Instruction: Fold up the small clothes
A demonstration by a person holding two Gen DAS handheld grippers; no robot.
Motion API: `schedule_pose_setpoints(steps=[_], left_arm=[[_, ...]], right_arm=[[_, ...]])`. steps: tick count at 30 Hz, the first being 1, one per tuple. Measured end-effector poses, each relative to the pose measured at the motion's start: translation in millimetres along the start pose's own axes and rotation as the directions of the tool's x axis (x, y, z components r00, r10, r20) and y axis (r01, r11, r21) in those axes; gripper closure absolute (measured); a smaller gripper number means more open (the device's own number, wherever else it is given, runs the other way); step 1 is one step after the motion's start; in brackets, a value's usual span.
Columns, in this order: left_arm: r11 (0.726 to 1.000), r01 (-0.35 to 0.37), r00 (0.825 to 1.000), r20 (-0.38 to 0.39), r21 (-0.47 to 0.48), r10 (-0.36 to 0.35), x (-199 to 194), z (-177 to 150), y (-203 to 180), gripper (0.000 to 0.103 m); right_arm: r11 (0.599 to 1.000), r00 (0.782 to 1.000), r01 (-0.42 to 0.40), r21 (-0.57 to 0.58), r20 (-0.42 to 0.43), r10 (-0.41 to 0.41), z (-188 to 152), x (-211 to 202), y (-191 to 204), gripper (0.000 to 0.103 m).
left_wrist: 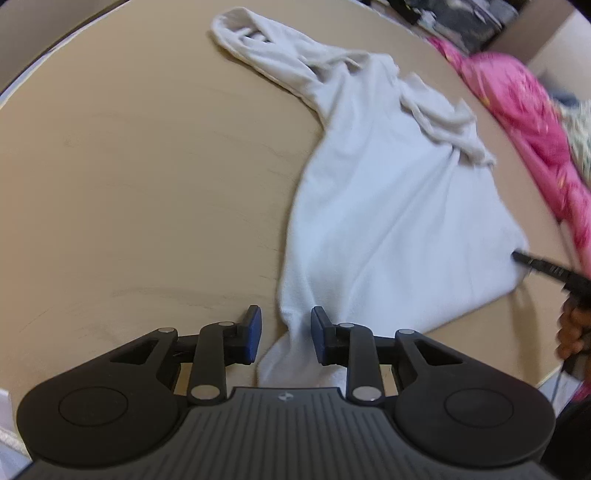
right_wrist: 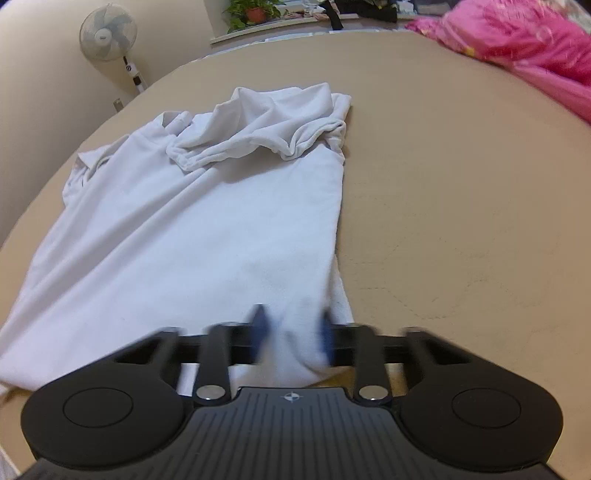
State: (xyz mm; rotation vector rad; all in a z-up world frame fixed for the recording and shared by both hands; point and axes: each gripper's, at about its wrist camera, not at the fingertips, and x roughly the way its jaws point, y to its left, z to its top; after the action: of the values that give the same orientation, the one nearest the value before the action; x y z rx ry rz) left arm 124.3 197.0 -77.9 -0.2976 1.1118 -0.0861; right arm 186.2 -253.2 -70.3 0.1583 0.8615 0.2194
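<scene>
A white shirt [left_wrist: 391,206] lies spread on the tan table [left_wrist: 147,184], with one sleeve stretched to the far end and the other bunched on top. My left gripper [left_wrist: 286,326] is open, its jaws either side of the shirt's near corner. My right gripper [right_wrist: 293,325] is open too, blurred, with the shirt's [right_wrist: 207,229] other bottom corner between its fingers. In the left wrist view the right gripper's tip [left_wrist: 524,258] shows at the shirt's right corner.
A pink cloth pile [left_wrist: 524,110] lies along the table's far right edge; it also shows in the right wrist view [right_wrist: 524,40]. A standing fan [right_wrist: 109,35] and a potted plant [right_wrist: 253,11] stand beyond the table [right_wrist: 461,184].
</scene>
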Motion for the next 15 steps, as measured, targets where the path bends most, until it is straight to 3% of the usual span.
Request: schedule_pose_setpoints(steps=[5,6,9,12,15], left_arm=[[0.998,-0.038,0.999,0.007,0.056,0.038,2,-7,-10,0.074],[0.997,-0.036,0.999,0.012,0.065,0.035,0,-8,-11,0.095],[0.99,-0.042,0.998,0.049,0.133,0.035,-10,-15,-19,0.1],[0.988,0.019,0.993,0.111,0.151,-0.036,-35,-19,-19,0.1],[0.98,0.109,0.965,0.217,0.166,-0.144,-83,-34,-9,0.1]], right_arm=[[0.994,0.982,-0.103,0.047,0.166,0.094,5,-61,-8,0.096],[0.992,0.976,-0.119,0.049,0.192,0.108,4,-75,-10,0.096],[0.987,0.969,-0.148,0.062,0.207,0.133,-2,-102,-19,0.096],[0.98,0.967,-0.177,0.09,0.199,0.156,-12,-126,-28,0.098],[0.958,0.94,-0.265,0.109,0.252,0.231,-21,-164,-42,0.103]])
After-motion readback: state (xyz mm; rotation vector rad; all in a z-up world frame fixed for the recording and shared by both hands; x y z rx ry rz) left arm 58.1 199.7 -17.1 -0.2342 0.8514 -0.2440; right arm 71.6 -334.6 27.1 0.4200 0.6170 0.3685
